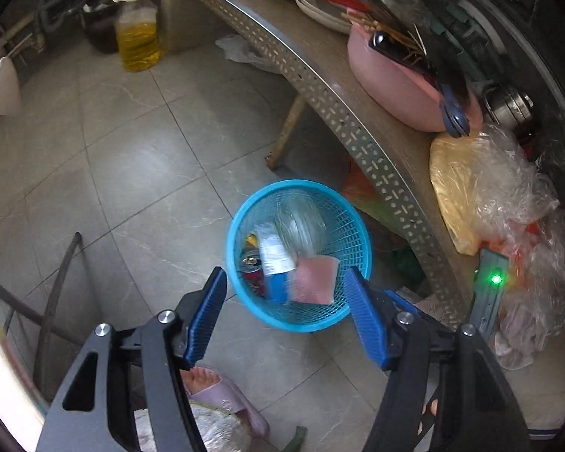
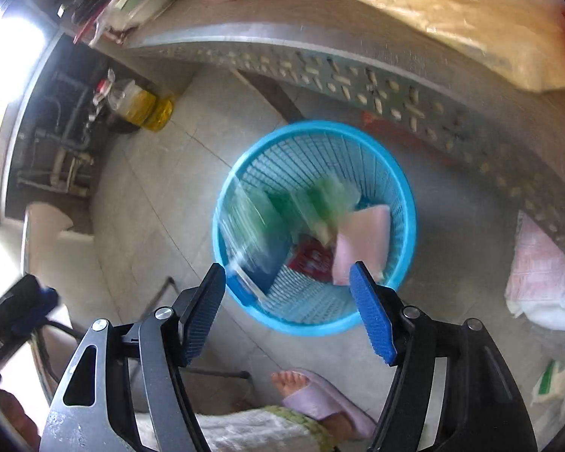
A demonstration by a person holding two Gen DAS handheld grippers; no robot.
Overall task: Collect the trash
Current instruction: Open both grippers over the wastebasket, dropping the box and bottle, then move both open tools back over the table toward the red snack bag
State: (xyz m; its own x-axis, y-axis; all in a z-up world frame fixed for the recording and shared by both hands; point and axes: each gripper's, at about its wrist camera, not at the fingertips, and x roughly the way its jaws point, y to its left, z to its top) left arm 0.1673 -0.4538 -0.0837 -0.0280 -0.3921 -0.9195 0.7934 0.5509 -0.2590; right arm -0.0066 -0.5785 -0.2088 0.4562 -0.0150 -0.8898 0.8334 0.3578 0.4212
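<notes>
Both our left hand-held gripper (image 1: 284,282) and right hand-held gripper (image 2: 287,278) hang spread and empty above the blue basket (image 1: 241,226) on the floor beside the counter (image 1: 335,113). The trash inside, a pink packet (image 1: 314,278) and blurred wrappers (image 2: 320,203), looks light, crumply and slippery, so we would pinch flat edges.

An oil jug (image 1: 137,34) stands on the tiled floor (image 1: 124,143) at the far left, by grey pipes (image 1: 52,7). To the right runs a worktop (image 1: 358,128) with a perforated metal edge. It carries stacked plates (image 1: 320,7), a pink bowl (image 1: 399,83) full of chopsticks (image 1: 380,19), and near that a yellow bag (image 1: 459,188) in clear plastic. A foot in a pink slipper (image 1: 222,395) is nearest.
</notes>
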